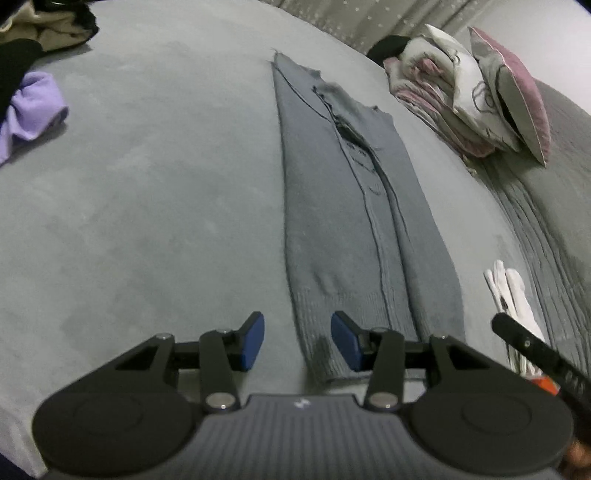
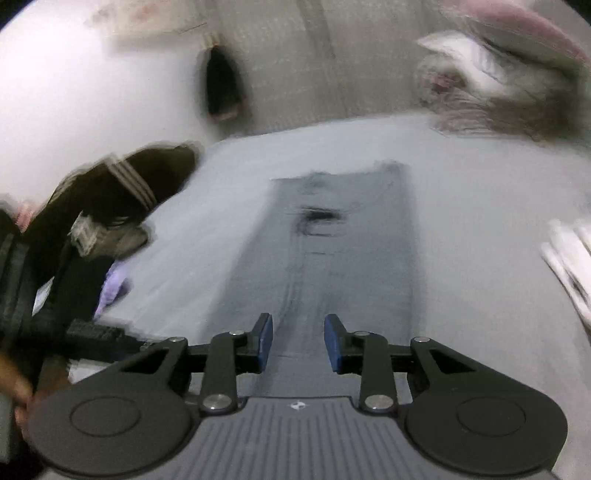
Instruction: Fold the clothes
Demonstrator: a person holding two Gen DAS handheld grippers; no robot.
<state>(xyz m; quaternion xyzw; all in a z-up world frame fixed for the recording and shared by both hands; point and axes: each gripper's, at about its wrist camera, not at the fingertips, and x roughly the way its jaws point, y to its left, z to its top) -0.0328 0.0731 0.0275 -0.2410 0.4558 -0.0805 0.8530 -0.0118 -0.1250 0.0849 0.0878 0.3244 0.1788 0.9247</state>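
Two grippers are hovering over the near end of a long blue-grey knitted garment (image 1: 351,206), which is lying flat on the pale grey bedcover (image 1: 147,184), folded lengthwise into a narrow strip running away from us. We are holding the left gripper (image 1: 297,341) low over the strip's ribbed hem, its blue-padded jaws standing apart with nothing between them; the left edge of the hem is lying in the gap. We are holding the right gripper (image 2: 298,341) above the same end of the garment (image 2: 343,236), its jaws also spread and gripping nothing, though that view is blurring badly, so we cannot tell whether the pads are touching the cloth.

In the left wrist view, a crumpled lilac cloth (image 1: 31,110) is lying well to the left of the strip, with a heap of black and beige clothes (image 1: 48,26) beyond it at the far left corner. To the right, a stack of folded grey, white and pink bedding (image 1: 436,88) is sitting near the garment's far end, with a pink-and-grey cushion (image 1: 517,96) leaning against it. A small white folded item (image 1: 506,291) is resting on the darker quilted grey blanket (image 1: 554,206), just right of the hem. A black part of the other tool is crossing the lower right corner.
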